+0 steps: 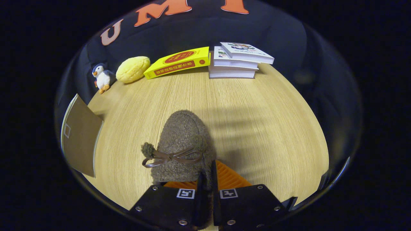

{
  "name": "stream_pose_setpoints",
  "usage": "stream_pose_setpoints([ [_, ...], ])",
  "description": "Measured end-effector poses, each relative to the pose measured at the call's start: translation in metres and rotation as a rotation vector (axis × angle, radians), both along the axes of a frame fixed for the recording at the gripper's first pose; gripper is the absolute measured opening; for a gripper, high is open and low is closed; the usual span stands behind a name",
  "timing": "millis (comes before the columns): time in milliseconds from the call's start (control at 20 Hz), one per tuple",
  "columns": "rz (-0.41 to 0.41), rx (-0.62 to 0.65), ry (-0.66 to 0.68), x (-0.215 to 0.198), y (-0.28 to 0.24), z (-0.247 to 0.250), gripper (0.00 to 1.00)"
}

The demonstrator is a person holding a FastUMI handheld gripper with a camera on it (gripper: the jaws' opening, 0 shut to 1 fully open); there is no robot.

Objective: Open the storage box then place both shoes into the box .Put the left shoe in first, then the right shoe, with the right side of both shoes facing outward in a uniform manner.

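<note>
The tongs point(205, 179) grip the rim of a fuzzy grey-brown slipper with a brown bow point(181, 147), above the pale wooden worktop point(257, 122).

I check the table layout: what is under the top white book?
Two more white books lie under the top white book; the table beneath them is covered. The gripper pinches the shoe.

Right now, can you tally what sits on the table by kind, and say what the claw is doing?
Shoes: 1, fuzzy brown shoe, its rim pinched by the closed claw
Books: 4, yellow book and a stack of white books of 3
Plush toys: 2, penguin and yellow bun
Brown panel: 1
Total: 8
</note>
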State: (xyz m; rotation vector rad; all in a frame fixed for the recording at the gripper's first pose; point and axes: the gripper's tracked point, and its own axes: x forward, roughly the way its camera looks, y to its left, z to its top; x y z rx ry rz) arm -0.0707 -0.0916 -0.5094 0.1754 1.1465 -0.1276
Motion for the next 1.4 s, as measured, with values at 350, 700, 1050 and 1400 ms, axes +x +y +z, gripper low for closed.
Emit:
stream_pose_setpoints([
  [350, -0.011, 0.022, -0.046, 0.003, 0.041, 0.073, 0.08],
  [700, 0.032, 0.1, -0.089, 0.014, 0.128, 0.153, 0.08],
  [1050, 0.094, 0.169, -0.131, 0.029, 0.22, 0.213, 0.08],
  [1400, 0.146, 0.212, -0.153, 0.049, 0.312, 0.236, 0.08],
])
